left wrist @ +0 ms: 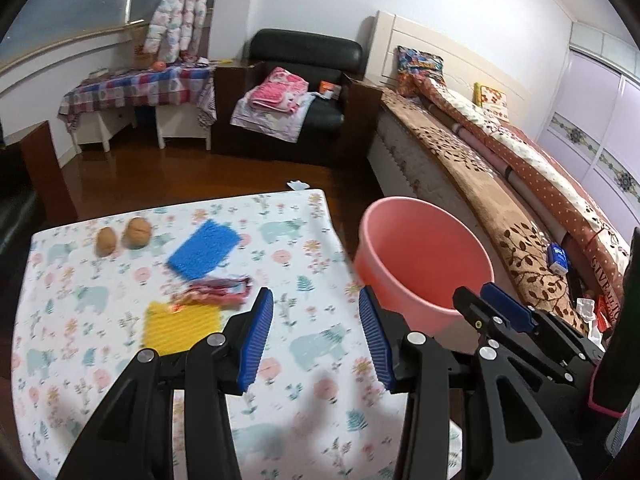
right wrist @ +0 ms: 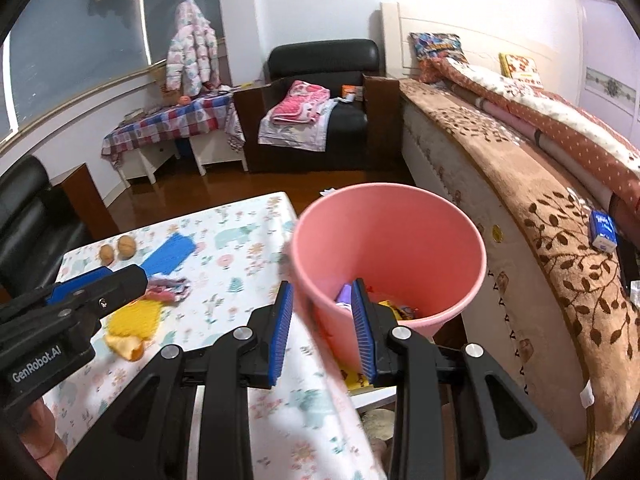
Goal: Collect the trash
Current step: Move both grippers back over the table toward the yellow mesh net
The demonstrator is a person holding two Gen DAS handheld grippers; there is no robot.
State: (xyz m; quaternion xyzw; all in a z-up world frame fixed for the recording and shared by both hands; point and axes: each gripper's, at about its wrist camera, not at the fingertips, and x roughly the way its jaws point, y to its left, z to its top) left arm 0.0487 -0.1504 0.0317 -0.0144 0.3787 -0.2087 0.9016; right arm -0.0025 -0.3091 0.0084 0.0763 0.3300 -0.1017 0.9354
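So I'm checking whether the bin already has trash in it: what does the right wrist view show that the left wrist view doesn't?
Only the right wrist view looks down into the pink bin and shows wrappers at its bottom; it also shows an orange peel by the yellow cloth.

Only the left wrist view shows the whole yellow cloth and the bin's inside wall, with no contents visible.

Both show the table, two walnuts, blue cloth, a crumpled red wrapper, and both grippers, left gripper and right gripper, open and empty.
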